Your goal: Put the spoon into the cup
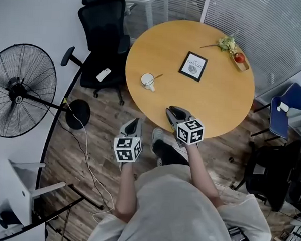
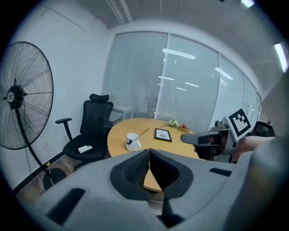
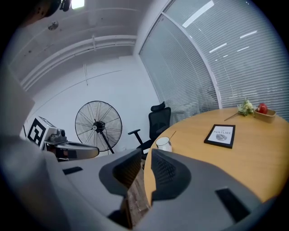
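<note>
A white cup [image 1: 147, 81] stands on the left part of the round wooden table [image 1: 211, 105]. The spoon [image 1: 157, 77] rests in it, its handle leaning out toward the table's middle. The left gripper view shows the cup [image 2: 132, 141] and spoon handle [image 2: 143, 132] well ahead; the right gripper view has the cup [image 3: 163, 144] beyond its jaws. My left gripper [image 1: 135, 121] hangs off the table's near edge over the floor, shut and empty. My right gripper [image 1: 173, 110] is over the near table edge, its jaws a narrow gap apart with nothing between them.
A black-framed picture [image 1: 193, 66] lies mid-table. At the far right edge sits a small tray with flowers and an apple [image 1: 237, 55]. A black office chair [image 1: 102, 34] with a white object on its seat stands left of the table, near a floor fan [image 1: 21, 90]. A blue chair [image 1: 284, 109] stands at right.
</note>
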`<state>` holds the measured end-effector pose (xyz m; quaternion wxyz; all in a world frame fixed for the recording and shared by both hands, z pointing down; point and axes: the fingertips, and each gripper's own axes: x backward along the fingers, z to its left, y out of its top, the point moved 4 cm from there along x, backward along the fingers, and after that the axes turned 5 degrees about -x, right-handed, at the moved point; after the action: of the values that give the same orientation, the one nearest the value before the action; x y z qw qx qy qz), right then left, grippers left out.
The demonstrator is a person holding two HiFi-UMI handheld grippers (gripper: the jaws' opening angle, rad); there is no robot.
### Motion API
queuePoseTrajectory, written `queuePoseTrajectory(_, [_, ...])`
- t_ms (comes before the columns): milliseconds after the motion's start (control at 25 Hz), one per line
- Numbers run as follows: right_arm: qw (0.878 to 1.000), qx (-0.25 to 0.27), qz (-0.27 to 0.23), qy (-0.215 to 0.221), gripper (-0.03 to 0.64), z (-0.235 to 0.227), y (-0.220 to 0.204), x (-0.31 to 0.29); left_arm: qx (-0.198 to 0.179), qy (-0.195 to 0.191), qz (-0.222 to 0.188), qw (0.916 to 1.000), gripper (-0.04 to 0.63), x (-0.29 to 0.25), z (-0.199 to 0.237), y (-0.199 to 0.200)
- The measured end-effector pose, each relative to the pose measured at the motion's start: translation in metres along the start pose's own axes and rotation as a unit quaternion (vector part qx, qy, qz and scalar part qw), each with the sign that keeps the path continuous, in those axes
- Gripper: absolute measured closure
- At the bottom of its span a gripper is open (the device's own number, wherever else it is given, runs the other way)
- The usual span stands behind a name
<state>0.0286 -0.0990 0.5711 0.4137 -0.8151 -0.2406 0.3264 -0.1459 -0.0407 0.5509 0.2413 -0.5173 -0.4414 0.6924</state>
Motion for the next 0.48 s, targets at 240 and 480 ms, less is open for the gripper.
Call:
queuePoseTrajectory(240, [1.0,0.025,0.001,0.004,0.56,0.01,0.0,0.015,0.01,0.004,-0.015,0.9998,0.586,0.01,-0.01,-0.002])
queuePoseTrajectory(480, [0.999,0.043,0.001,0.003,0.578,0.012,-0.005,0.034,0.012,-0.001,-0.023,0.9997,0.586,0.016,-0.029,-0.008])
